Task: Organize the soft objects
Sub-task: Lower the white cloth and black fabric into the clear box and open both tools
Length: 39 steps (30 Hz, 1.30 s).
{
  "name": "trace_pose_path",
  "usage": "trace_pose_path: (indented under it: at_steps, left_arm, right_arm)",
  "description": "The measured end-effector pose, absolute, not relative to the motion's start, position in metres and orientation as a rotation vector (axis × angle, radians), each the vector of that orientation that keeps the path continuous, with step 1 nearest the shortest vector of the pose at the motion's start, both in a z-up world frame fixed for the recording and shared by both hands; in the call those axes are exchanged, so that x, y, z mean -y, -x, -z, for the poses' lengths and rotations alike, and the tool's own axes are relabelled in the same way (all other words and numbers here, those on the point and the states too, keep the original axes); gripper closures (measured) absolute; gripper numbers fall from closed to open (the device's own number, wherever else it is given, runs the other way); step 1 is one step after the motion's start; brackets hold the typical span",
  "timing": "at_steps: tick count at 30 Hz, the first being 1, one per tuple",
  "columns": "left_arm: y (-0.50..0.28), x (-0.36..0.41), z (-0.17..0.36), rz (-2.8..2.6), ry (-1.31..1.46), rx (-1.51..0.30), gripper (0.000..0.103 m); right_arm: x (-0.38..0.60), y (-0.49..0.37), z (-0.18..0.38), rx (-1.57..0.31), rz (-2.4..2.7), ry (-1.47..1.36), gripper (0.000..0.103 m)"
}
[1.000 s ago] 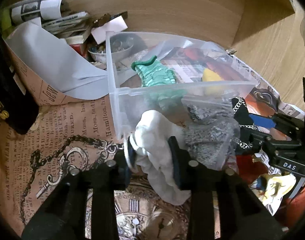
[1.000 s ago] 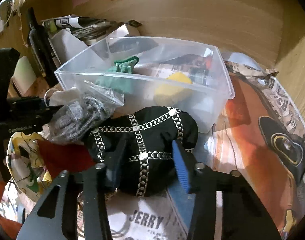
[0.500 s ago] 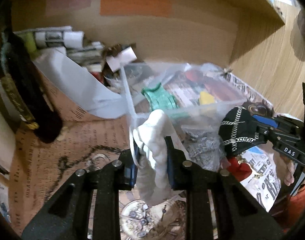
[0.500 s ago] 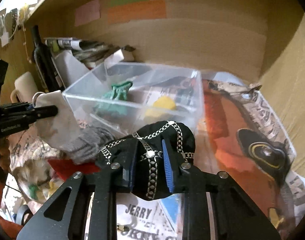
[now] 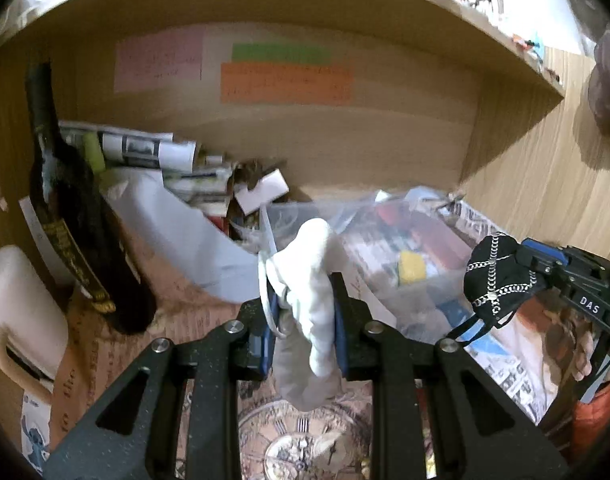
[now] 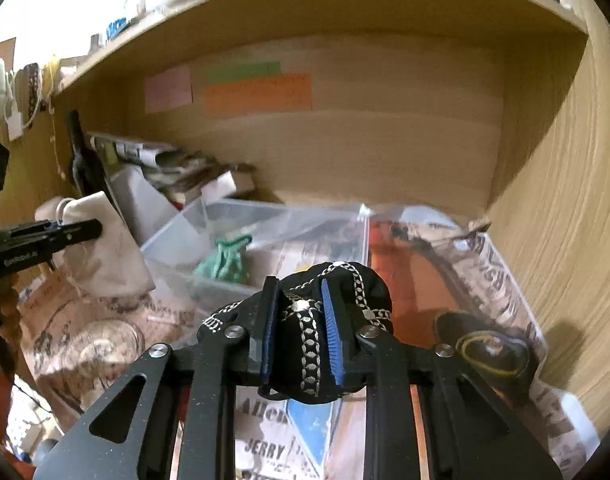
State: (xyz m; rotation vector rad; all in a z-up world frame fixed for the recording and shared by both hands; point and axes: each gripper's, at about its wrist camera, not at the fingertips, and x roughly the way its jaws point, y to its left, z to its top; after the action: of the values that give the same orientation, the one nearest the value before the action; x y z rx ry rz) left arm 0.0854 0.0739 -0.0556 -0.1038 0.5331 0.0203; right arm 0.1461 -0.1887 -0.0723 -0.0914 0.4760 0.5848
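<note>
left gripper [image 5: 305, 320]: jaws pinched tight on a white cloth pouch [image 5: 313, 280]; pouch is off-white, soft, lumpy, folded over at the top, tail drooping below the blue pads [image 5: 265, 340]; a thin white drawstring loop [image 5: 275, 312] hangs on its left side; in the right wrist view the same pouch [image 6: 101, 248] shows as a cream sack lifted clear of the newspaper-covered surface [image 6: 93, 332], clamped at the tip of the left gripper [image 6: 85, 230], left of the bin

right gripper [image 6: 299, 320]: jaws closed down on a black cloth cap [image 6: 305, 344]; black fabric crossed by silver chain-pattern bands with small square studs; bunched into a rounded lump, bulging above and below the blue pads [image 6: 331, 336]; in the left wrist view the cap [image 5: 495, 276] hangs off the right gripper [image 5: 533, 264] in the air, a thin black strap dangling under it, right of the bin and above the printed paper

clear plastic bin [image 6: 177, 240] sits ahead of both grippers against the wooden back wall; inside: a green ruffled cloth item [image 6: 225, 264] near the left end, a yellow item [image 5: 411, 266] nearer the middle; edges blurred in the left view

background: dark bottle [image 5: 77, 208] standing at left, beside stacked papers [image 5: 153, 152]; pink, green and orange sticky notes [image 5: 285, 84] on the wall, text unreadable
</note>
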Motion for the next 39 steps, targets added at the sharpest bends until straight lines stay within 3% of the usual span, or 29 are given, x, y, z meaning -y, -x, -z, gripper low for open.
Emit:
trace_pose_path:
  at_steps: [17,39]
  left_arm:
    - [-0.149,-0.070,0.040,-0.037,0.118,-0.511,0.079]
    - [-0.226,-0.045,0.103,-0.008,0.053,-0.728,0.079]
  right_arm:
    - [0.149,-0.172,0.027,-0.323,-0.638,0.078,0.084]
    - [0.094,-0.253,0.100,-0.633,-0.593,0.209,0.083]
